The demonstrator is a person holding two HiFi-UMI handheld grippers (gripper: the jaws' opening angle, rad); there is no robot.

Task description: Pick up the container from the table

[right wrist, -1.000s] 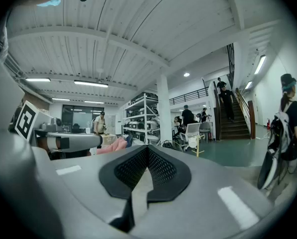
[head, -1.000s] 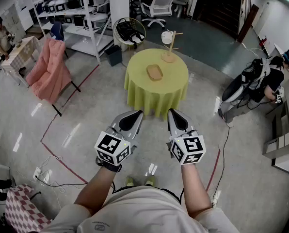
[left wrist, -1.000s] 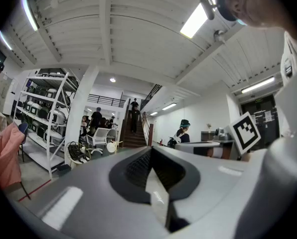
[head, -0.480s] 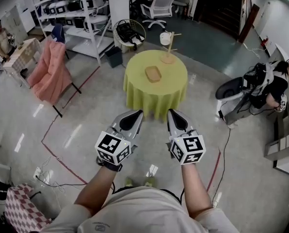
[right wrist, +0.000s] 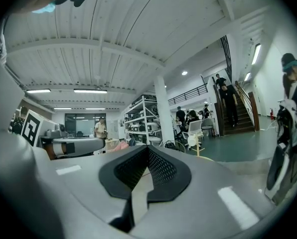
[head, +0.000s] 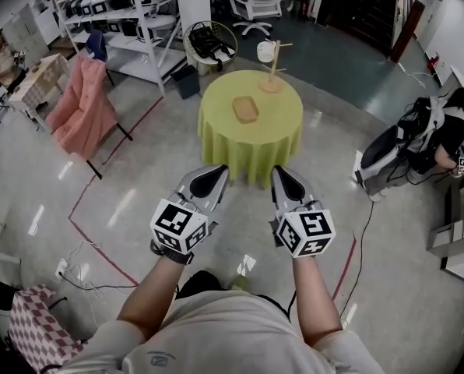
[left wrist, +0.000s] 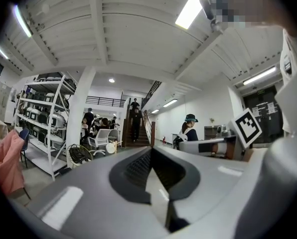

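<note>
The container [head: 245, 109] is a shallow tan wooden tray lying near the middle of a round table with a yellow-green cloth [head: 216, 127], seen in the head view well ahead of me. Behind it on the table stands a wooden rack [head: 274, 72] with a white cup [head: 265, 51] hanging from it. My left gripper [head: 216, 169] [left wrist: 151, 151] and right gripper [head: 281, 171] [right wrist: 147, 148] are held side by side at waist height, short of the table. Both are shut with nothing between the jaws. Neither gripper view shows the container.
A pink draped chair [head: 80, 114] stands to the left, with metal shelving [head: 115, 10] behind it. A dark bin [head: 187, 82] and a wire basket chair [head: 209, 44] sit beyond the table. A person in black [head: 438, 131] bends over equipment at the right. Cables [head: 364, 232] and red floor tape [head: 100, 244] cross the floor.
The view has shifted slightly forward toward the table. Both grippers sit a little higher in the head view and stay shut. The person at the right has moved.
</note>
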